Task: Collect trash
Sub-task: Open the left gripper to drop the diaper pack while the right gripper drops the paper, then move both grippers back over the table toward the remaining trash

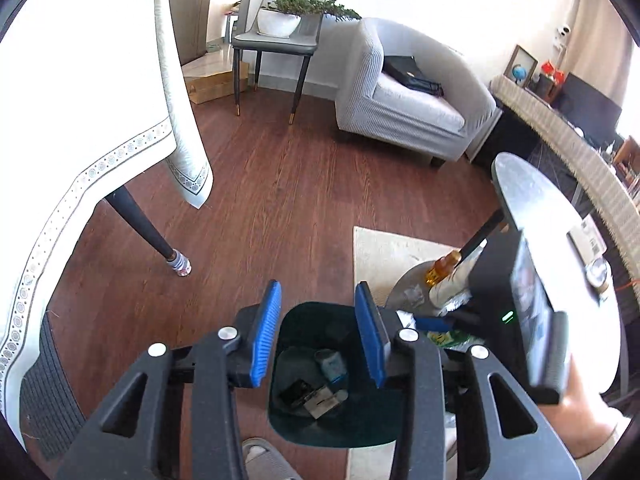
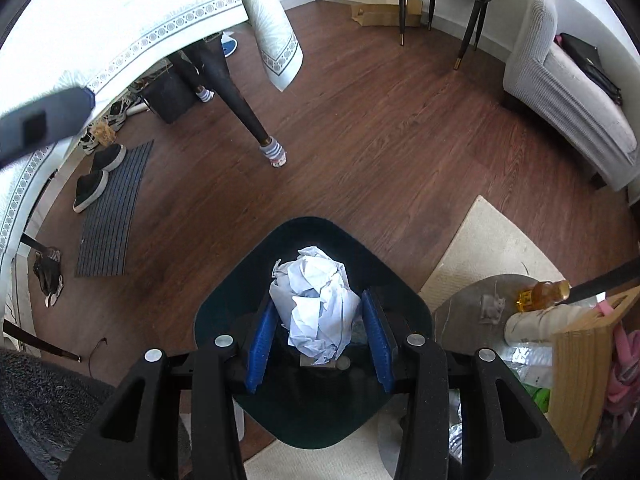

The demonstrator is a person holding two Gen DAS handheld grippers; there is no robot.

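A dark green trash bin [image 1: 288, 420] stands on the wood floor with several scraps [image 1: 316, 392] at its bottom. My left gripper [image 1: 318, 292] hangs above the bin, its blue pads [image 1: 266, 332] apart with nothing between them. In the right wrist view the same bin [image 2: 224, 312] lies directly below my right gripper [image 2: 318, 308], which is shut on a crumpled ball of white paper [image 2: 316, 300]. The ball sits over the bin's mouth. The right gripper's black housing [image 1: 500, 292] shows at the right of the left wrist view.
A round grey side table [image 1: 532, 200] stands right of the bin, an amber bottle [image 2: 540, 292] on its lower shelf. A cream rug [image 2: 492, 248] lies beneath. A cloth-covered table's leg [image 2: 240, 108] stands to the left, with a doormat [image 2: 112, 208] and shoes. An armchair [image 1: 400, 96] sits behind.
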